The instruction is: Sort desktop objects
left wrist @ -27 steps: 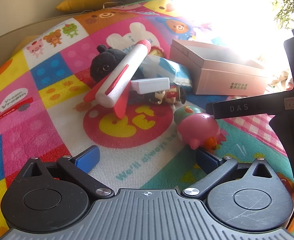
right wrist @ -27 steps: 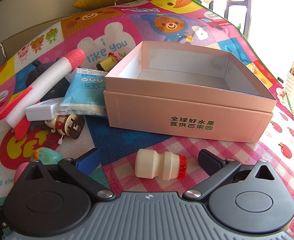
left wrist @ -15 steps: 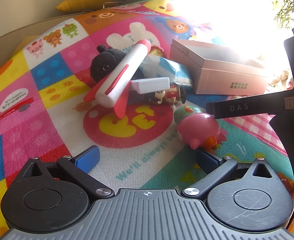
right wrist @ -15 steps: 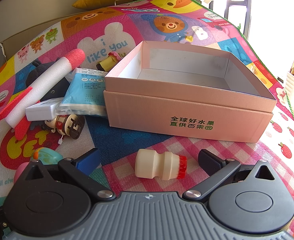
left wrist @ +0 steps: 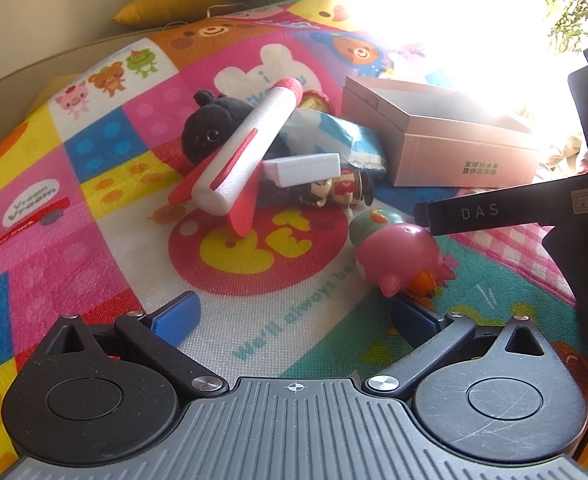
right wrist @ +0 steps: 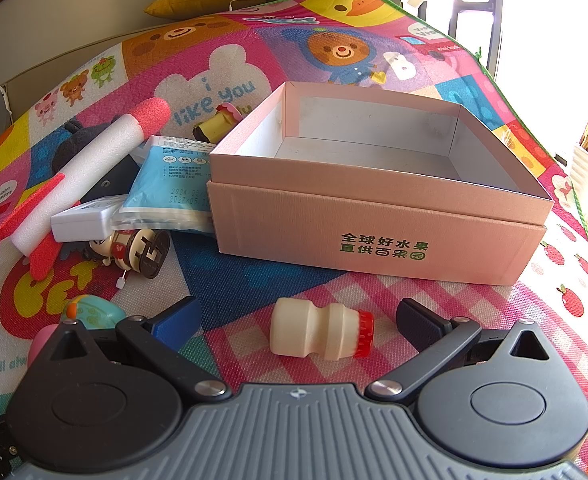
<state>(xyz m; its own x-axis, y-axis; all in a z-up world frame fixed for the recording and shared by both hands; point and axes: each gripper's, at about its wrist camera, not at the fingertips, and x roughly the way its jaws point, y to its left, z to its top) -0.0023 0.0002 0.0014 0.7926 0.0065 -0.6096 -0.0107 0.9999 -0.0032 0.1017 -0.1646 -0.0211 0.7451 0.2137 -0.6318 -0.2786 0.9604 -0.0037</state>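
Left wrist view: nothing's budged over the last second, our left gripper (left wrist: 294,314) hangs wide open, empty, pink toy (left wrist: 398,258) just beyond it on the play mat (left wrist: 73,216). Right wrist view, same story: right gripper (right wrist: 296,320) spread around the little bottle (right wrist: 320,332), not pinching, box (right wrist: 378,216) empty behind. Sorting hasn't started.

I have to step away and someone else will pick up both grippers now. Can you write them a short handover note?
Left gripper: open, empty, aimed at the pink toy.
Right gripper: open, with the small bottle lying on its side between its fingers, not gripped.
Pink box: empty.
Foam rocket, blue packet and white block lie piled left of the box.
Nothing sorted yet; everything remains.
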